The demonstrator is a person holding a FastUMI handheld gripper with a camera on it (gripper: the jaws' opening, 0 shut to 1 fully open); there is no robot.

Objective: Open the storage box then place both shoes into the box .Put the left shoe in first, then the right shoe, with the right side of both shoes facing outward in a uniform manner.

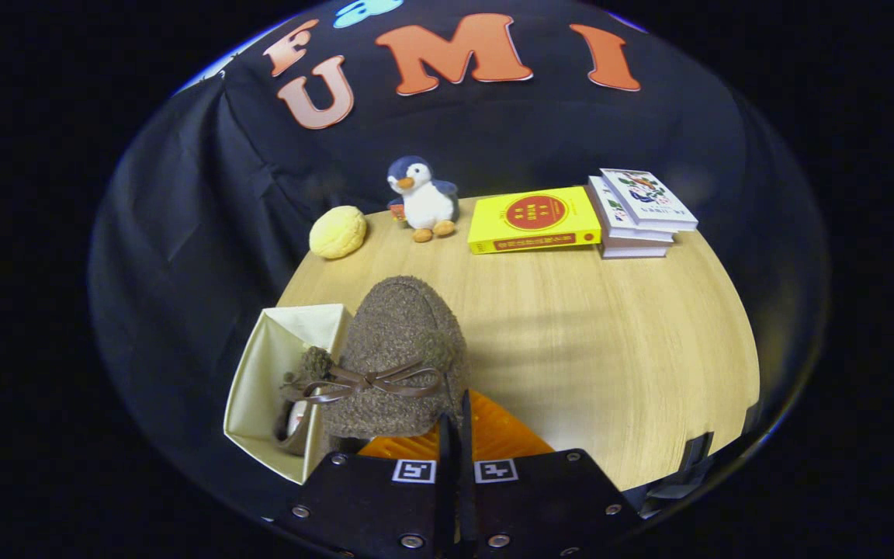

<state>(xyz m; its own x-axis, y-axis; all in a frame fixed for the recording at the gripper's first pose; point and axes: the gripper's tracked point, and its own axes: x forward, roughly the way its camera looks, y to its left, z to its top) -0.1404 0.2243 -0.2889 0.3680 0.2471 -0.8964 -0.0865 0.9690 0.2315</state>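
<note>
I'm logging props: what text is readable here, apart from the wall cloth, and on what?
Yellow book: red seal and spine print, too small to read.
Stacked books: cover print blurred.
Gripper, jaws shut on brown shoe: square markers, no words.

Gripper point(455, 435): two black fingers nearly together, narrow gap, thin edge of material caught between them. Fingertips level, pointing forward and slightly down. Finger bases side by side, each carrying square marker tag.

Fuzzy brown shoe point(404, 361) toe-up beside open cream box point(280, 380) holding other shoe point(297, 419).
</note>
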